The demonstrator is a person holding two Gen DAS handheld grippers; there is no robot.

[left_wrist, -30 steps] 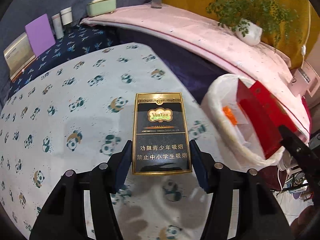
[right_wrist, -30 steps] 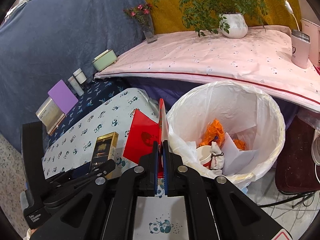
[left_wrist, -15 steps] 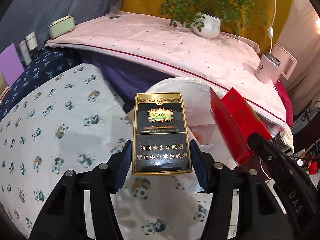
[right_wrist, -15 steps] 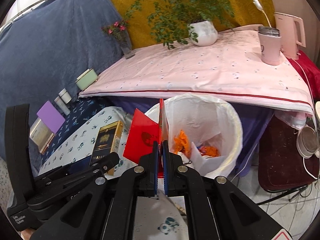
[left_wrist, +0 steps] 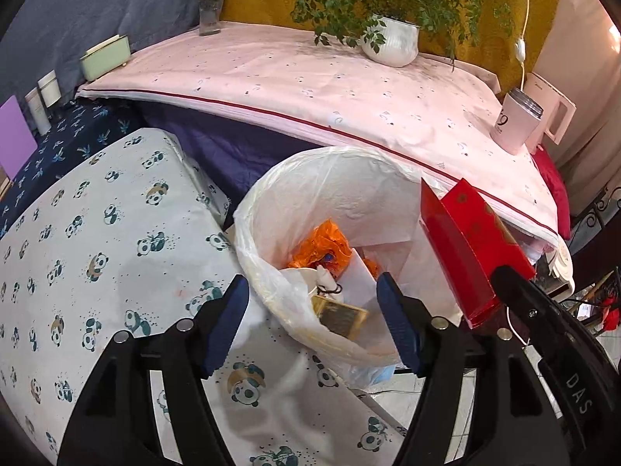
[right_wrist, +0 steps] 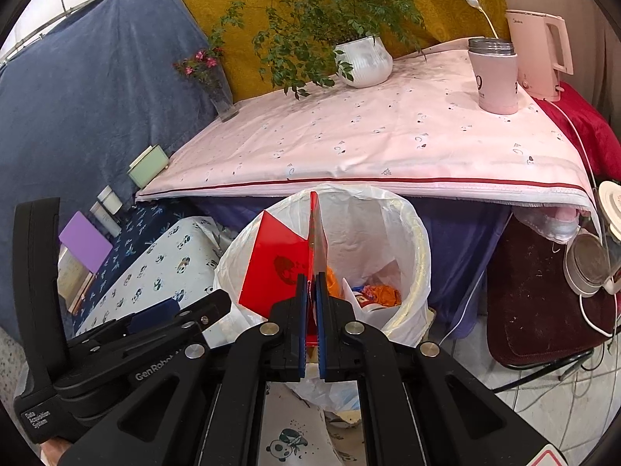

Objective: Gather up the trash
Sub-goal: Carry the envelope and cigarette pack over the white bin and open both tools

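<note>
A white-lined trash bin (left_wrist: 349, 178) (right_wrist: 407, 229) stands beside the panda-print table. My left gripper (left_wrist: 310, 303) hovers over its near rim, jaws opening, nothing between them. The black-and-gold cigarette pack (left_wrist: 339, 315) lies inside the bin on white paper, below the fingertips, beside orange wrappers (left_wrist: 322, 244). My right gripper (right_wrist: 310, 283) is shut on a flat red carton (right_wrist: 283, 260) (left_wrist: 465, 248), held upright over the bin's left rim. The left gripper's body (right_wrist: 155, 334) shows at lower left in the right wrist view.
The panda-print table (left_wrist: 97, 240) fills the left. Behind the bin is a pink-covered table (left_wrist: 310, 85) with a potted plant (left_wrist: 392, 39), a flower vase (left_wrist: 209, 4), a green box (left_wrist: 104, 56), a pink tumbler (right_wrist: 493, 73) and a kettle (right_wrist: 539, 50). A dark stool (right_wrist: 543, 303) and cables stand right.
My left gripper has opened and the cigarette pack has dropped from it into the bin. Both grippers have shifted toward the bin, the red carton still pinched in the right one.
</note>
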